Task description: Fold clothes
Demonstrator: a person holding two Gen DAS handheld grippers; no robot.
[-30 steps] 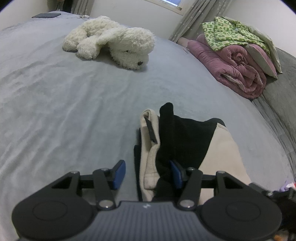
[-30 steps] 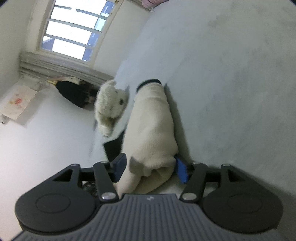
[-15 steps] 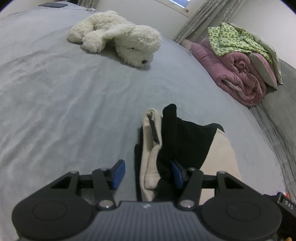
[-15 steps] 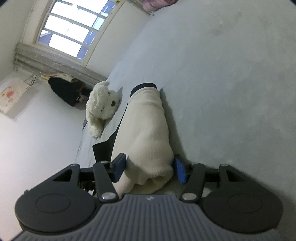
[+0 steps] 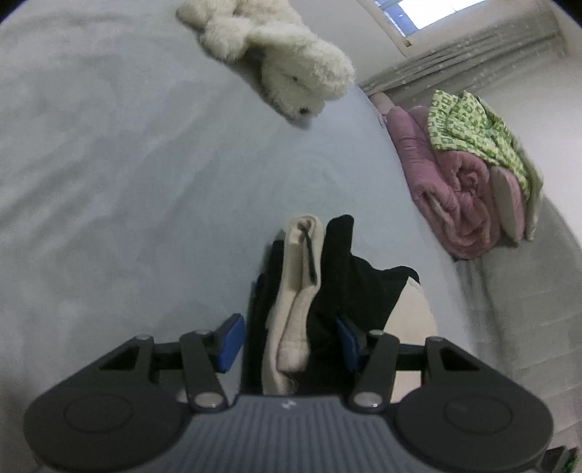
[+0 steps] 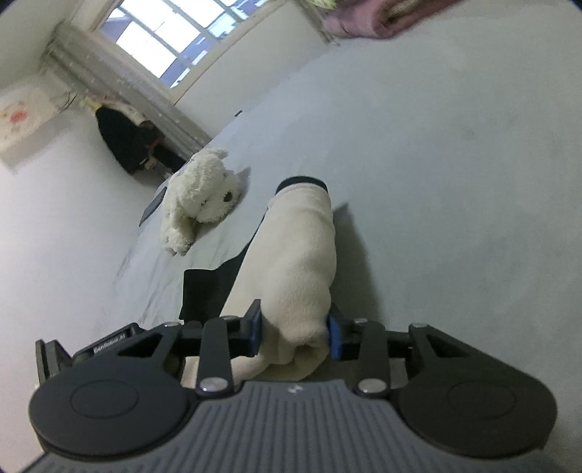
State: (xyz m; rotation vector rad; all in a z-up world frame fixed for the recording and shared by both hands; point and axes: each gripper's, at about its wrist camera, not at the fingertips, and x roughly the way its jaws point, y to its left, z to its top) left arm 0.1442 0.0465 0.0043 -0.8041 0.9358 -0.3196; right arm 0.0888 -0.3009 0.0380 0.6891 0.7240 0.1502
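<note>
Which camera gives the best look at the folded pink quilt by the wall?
The left wrist view: the pink quilt shows whole at the bed's right edge, rolled layers visible, with a green patterned cloth on top. The right wrist view catches only a blurred sliver at the top edge.
</note>
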